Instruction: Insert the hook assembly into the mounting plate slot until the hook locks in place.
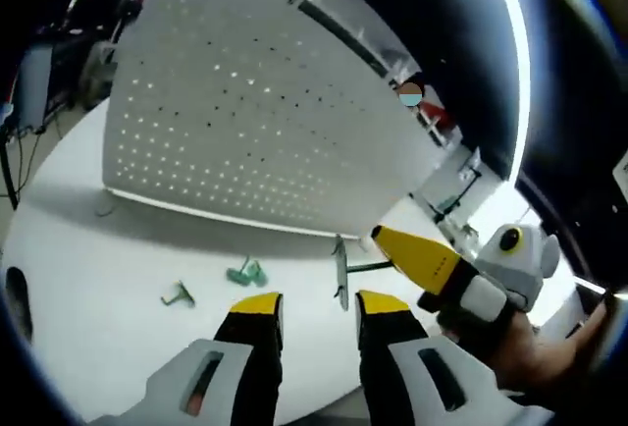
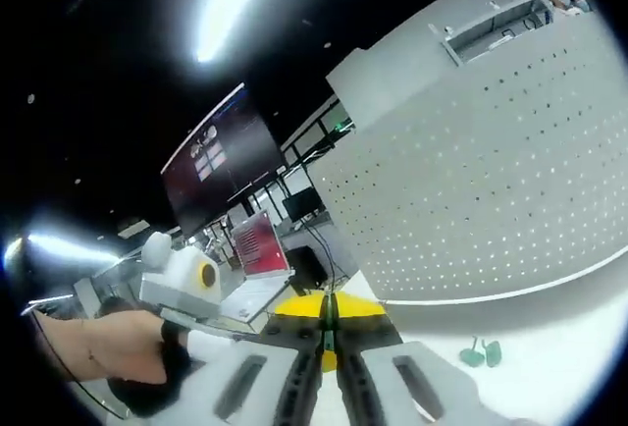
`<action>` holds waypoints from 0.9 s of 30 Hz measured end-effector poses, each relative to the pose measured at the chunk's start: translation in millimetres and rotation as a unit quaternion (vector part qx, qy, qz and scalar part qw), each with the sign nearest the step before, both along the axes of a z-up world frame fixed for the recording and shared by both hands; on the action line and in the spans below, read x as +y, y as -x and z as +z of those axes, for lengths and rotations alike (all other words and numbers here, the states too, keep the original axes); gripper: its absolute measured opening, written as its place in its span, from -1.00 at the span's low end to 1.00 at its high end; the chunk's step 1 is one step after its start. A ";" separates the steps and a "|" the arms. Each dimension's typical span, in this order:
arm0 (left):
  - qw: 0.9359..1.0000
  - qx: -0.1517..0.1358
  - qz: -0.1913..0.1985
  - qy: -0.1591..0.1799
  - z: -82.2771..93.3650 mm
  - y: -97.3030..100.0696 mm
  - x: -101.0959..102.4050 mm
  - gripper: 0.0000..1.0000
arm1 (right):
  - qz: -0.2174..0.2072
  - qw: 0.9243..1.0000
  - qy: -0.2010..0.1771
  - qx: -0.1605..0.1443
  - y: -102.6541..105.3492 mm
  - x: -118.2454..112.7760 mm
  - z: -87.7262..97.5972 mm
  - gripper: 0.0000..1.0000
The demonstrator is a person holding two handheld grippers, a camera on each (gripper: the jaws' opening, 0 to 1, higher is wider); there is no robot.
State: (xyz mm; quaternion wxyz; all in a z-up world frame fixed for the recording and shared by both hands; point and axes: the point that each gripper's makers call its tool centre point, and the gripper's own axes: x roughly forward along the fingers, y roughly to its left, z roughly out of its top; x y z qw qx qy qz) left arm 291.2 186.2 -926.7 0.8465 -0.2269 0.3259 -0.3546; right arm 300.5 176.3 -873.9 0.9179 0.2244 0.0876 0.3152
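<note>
Right tongs (image 2: pixel 329 333) clench a thin metal hook (image 1: pixel 340 271) before the pegboard (image 1: pixel 255 122); left tongs (image 1: pixel 319 303) hang released just beside it.

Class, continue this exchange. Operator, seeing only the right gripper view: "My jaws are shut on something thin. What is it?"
Observer: A metal hook piece, held by its dark stem in the right gripper.
Operator: Is the left gripper busy?
Observer: No, it is open and empty.
Operator: Any spare parts?
Observer: A small grey clip on the table, beside the green pieces.
</note>
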 end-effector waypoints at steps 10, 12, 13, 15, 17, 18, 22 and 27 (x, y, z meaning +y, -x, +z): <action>1.000 0.007 -0.012 0.019 0.9 4.6 -5.7 -0.87 | -0.003 1.000 0.007 -0.017 6.2 6.0 2.6 -1.00; 1.000 0.008 -0.013 0.022 1.3 5.3 -6.3 -0.92 | 0.000 1.000 0.008 -0.018 7.6 7.5 2.9 -1.00; 1.000 0.008 -0.013 0.024 1.6 5.4 -6.4 -0.92 | 0.000 1.000 0.007 -0.018 8.3 7.7 3.6 -1.00; 1.000 0.008 -0.013 0.026 2.6 5.5 -6.7 -0.94 | 0.000 1.000 0.010 -0.023 9.2 7.7 4.5 -1.00; 1.000 0.005 -0.015 0.023 3.0 5.8 -6.9 -0.94 | 0.000 1.000 0.011 -0.024 10.1 6.9 4.7 -1.00; 1.000 0.005 -0.016 0.022 3.1 6.0 -7.1 -0.95 | 0.001 1.000 0.012 -0.024 10.4 6.9 4.9 -1.00; 1.000 -0.006 -0.016 0.015 4.1 6.0 -7.8 -0.96 | 0.000 0.999 0.024 -0.031 11.6 6.2 6.0 -1.00; 1.000 -0.013 -0.014 0.012 5.4 5.6 -7.5 -0.98 | -0.001 0.999 0.031 -0.032 13.1 6.1 6.6 -1.00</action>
